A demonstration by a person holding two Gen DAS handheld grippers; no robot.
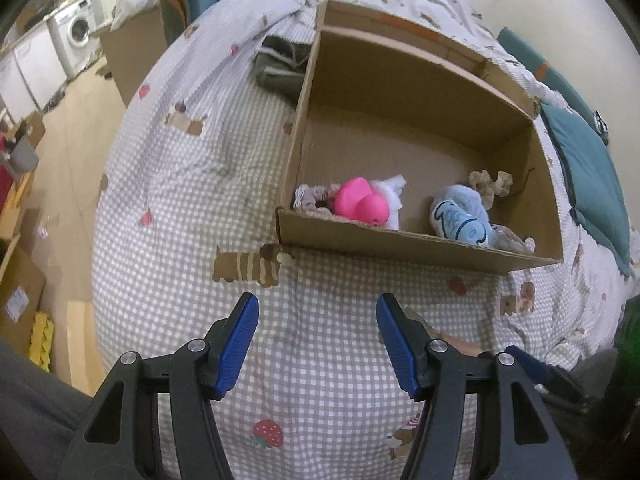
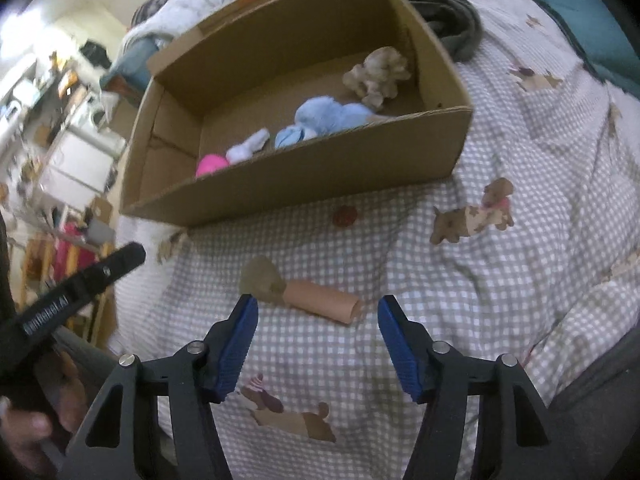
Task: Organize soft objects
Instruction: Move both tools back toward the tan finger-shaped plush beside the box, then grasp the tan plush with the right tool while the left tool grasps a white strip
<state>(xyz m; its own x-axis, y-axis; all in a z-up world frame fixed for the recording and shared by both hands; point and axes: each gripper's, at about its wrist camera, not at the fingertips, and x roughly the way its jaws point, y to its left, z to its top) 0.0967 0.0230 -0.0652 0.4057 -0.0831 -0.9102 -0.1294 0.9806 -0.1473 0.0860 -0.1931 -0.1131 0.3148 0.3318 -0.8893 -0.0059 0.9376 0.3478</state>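
Both claws spread apart, holding nothing, above the grey-checked bedspread [image 1: 168, 184].
Right claw [image 2: 318, 312]: tan-and-peach rolled sock [image 2: 304, 292] lies just ahead, between its tips. Left claw [image 1: 318, 312]: open brown cardboard box [image 1: 400, 246] ahead, holding pink round plush [image 1: 360, 202] and pale-blue plush [image 1: 460, 216].

Splayed left gripper [image 1: 318, 338], cardboard box [image 1: 400, 246], pink toy [image 1: 360, 202]
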